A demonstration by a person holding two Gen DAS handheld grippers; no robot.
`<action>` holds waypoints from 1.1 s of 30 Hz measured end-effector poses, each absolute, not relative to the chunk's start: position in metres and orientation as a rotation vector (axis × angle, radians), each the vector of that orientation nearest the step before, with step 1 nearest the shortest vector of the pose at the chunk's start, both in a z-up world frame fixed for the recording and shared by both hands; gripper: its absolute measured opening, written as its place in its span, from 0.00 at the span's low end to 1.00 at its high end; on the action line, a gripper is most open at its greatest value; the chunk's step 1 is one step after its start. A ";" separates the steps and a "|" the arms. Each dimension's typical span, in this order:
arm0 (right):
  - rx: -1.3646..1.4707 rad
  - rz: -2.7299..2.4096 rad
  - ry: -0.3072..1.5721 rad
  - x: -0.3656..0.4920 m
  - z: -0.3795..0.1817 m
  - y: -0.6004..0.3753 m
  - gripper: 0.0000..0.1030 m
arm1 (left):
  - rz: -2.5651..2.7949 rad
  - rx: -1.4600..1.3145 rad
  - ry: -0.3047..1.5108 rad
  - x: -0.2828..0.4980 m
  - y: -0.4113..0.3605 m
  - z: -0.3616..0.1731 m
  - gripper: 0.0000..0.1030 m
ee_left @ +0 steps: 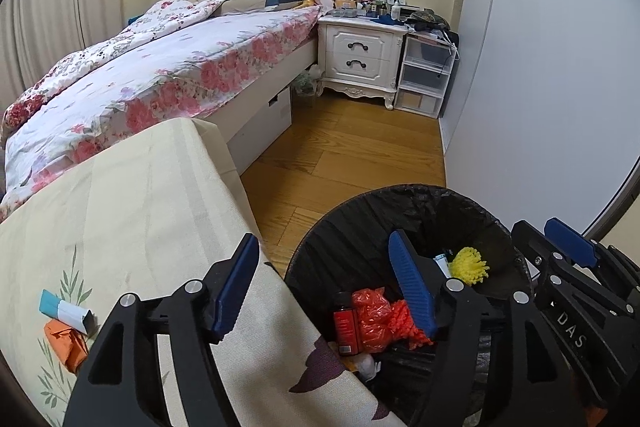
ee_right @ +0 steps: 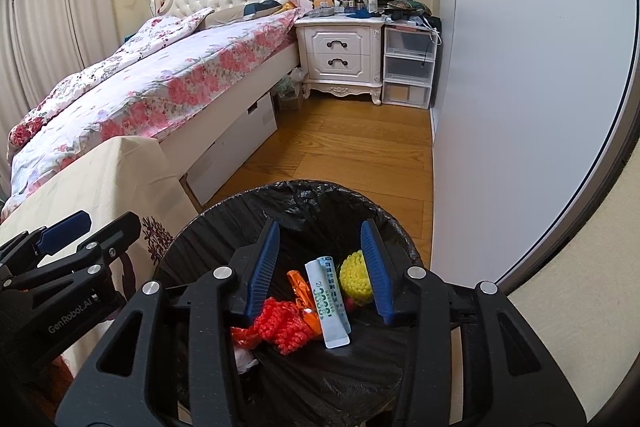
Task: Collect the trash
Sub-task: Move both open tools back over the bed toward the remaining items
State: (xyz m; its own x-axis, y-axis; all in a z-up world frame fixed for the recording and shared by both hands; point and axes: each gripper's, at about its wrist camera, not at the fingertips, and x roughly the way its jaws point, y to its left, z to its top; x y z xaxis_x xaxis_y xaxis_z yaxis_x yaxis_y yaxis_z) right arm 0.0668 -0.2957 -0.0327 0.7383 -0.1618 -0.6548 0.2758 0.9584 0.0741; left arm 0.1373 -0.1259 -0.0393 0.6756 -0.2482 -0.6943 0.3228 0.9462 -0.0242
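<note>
Trash left on the cloth-covered table (ee_left: 132, 211): a teal-and-white carton (ee_left: 66, 311) and an orange wrapper (ee_left: 68, 345), both light and crushable (pinch each across its middle). Left gripper (ee_left: 320, 291) and right gripper (ee_right: 324, 271) both stand spread and empty over the bin (ee_right: 224, 219).

So the trash bin (ee_right: 288, 203) sat on the floor (ee_right: 352, 147), right next to the cloth-covered table (ee_left: 132, 211) on its left. Inside the bin were a mesh ball (ee_right: 354, 277), a flat packet (ee_right: 328, 303), a netting wad (ee_right: 280, 323) and a small bottle (ee_left: 347, 327). Two scraps, a small box (ee_left: 66, 309) and a crumpled wrapper (ee_left: 66, 343), lay on the table near its front left. Behind the table was the bed (ee_left: 160, 67), then the nightstand (ee_left: 360, 59) to its right, plastic drawers (ee_left: 424, 75) beside that, with the wardrobe (ee_right: 520, 87) along the right.
</note>
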 end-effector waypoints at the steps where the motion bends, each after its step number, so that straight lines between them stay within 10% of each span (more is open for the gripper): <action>1: 0.169 -0.238 0.700 0.067 -0.032 -0.294 0.44 | -0.315 0.103 0.765 0.136 -0.123 -0.039 0.64; 33: 0.024 0.145 0.853 0.057 -0.035 -0.131 0.55 | 0.020 -0.020 0.879 0.094 0.035 -0.049 0.64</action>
